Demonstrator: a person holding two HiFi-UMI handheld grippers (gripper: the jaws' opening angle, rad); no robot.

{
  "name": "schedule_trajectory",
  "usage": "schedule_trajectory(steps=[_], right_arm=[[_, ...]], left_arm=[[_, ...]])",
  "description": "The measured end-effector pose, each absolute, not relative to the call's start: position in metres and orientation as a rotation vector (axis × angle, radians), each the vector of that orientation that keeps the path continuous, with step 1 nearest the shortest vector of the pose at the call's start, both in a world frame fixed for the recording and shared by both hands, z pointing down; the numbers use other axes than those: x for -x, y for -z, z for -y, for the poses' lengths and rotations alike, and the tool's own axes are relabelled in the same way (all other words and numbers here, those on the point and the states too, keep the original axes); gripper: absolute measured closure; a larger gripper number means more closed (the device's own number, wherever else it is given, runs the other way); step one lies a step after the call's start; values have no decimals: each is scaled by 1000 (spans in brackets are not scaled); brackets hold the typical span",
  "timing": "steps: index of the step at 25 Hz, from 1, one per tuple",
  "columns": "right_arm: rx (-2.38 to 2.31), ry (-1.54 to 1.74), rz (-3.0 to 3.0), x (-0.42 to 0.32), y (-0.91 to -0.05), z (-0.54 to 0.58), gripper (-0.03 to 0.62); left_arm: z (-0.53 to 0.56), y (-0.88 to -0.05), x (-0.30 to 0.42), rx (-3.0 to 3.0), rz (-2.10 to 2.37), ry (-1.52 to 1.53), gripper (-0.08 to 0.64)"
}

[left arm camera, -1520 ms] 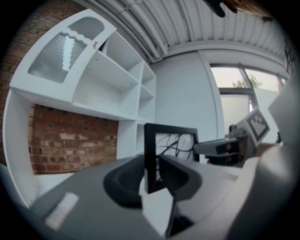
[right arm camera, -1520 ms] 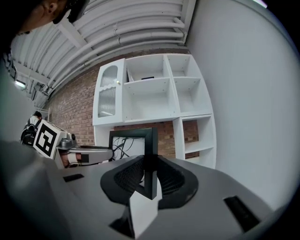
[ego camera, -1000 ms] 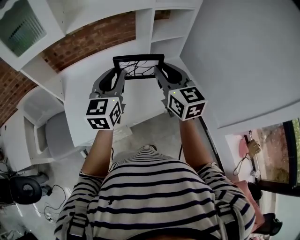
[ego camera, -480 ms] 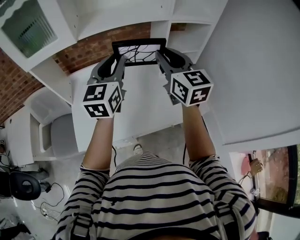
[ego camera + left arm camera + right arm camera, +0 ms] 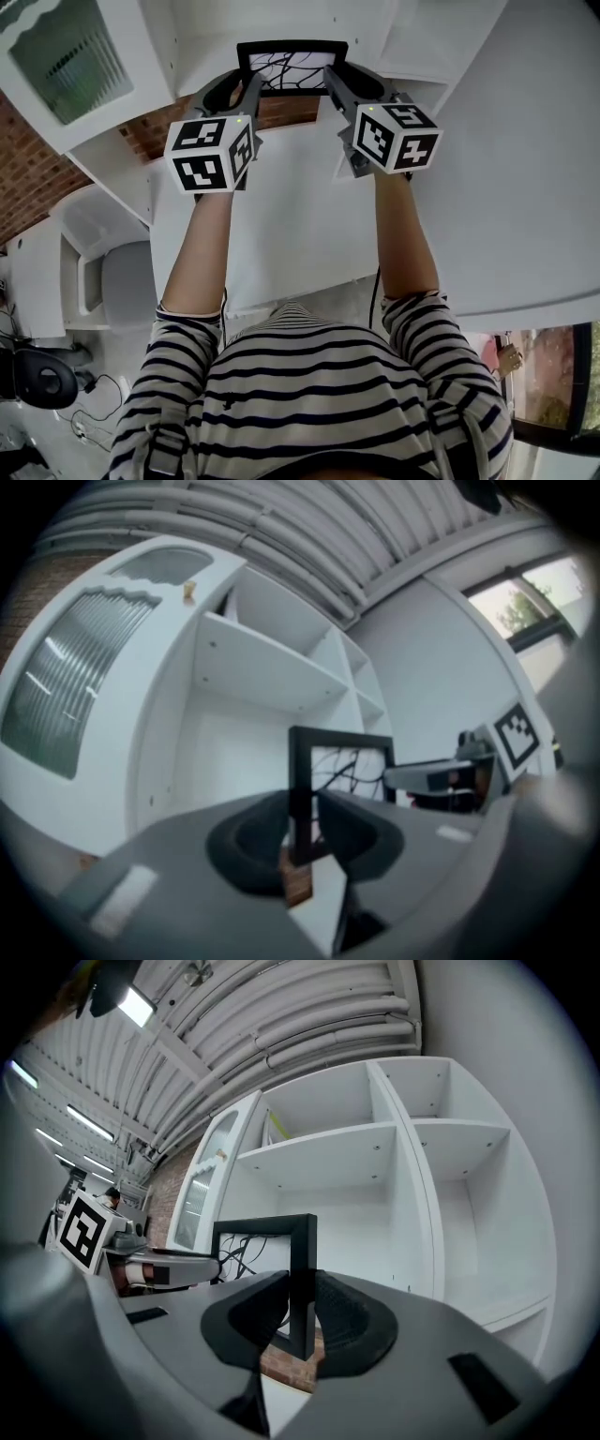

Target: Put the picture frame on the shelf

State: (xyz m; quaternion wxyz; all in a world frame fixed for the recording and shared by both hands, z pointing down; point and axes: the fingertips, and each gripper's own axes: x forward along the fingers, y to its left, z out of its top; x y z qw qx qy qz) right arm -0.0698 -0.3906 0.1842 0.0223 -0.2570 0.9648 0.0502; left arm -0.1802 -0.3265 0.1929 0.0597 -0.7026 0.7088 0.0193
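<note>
A black picture frame (image 5: 292, 48) with a white print of dark lines is held up between both grippers, in front of the white shelf unit (image 5: 206, 37). My left gripper (image 5: 248, 86) is shut on the frame's left bar (image 5: 302, 789). On the right bar (image 5: 302, 1279) my right gripper (image 5: 334, 79) is shut. In the left gripper view the frame (image 5: 342, 738) stands upright before an open shelf compartment (image 5: 234, 752). The right gripper view shows shelf boards (image 5: 328, 1159) and compartments behind the frame.
A cabinet door with ribbed glass (image 5: 56, 52) is left of the open shelves. A brick wall (image 5: 28, 187) shows behind. A white tabletop (image 5: 281, 216) lies below my arms, with a grey seat (image 5: 127, 281) and a black office chair (image 5: 42, 380) at the left.
Both grippers have carried the frame up and farther out, from above the tabletop to in front of the shelf unit. The grip on both bars is unchanged.
</note>
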Motion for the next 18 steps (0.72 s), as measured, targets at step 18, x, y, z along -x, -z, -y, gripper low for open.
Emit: schedule_trajectory(steps=[18], right_arm=[[681, -111, -3054, 129, -189, 467, 518]], left_arm=[[393, -197, 230, 1982, -2332, -1, 456]])
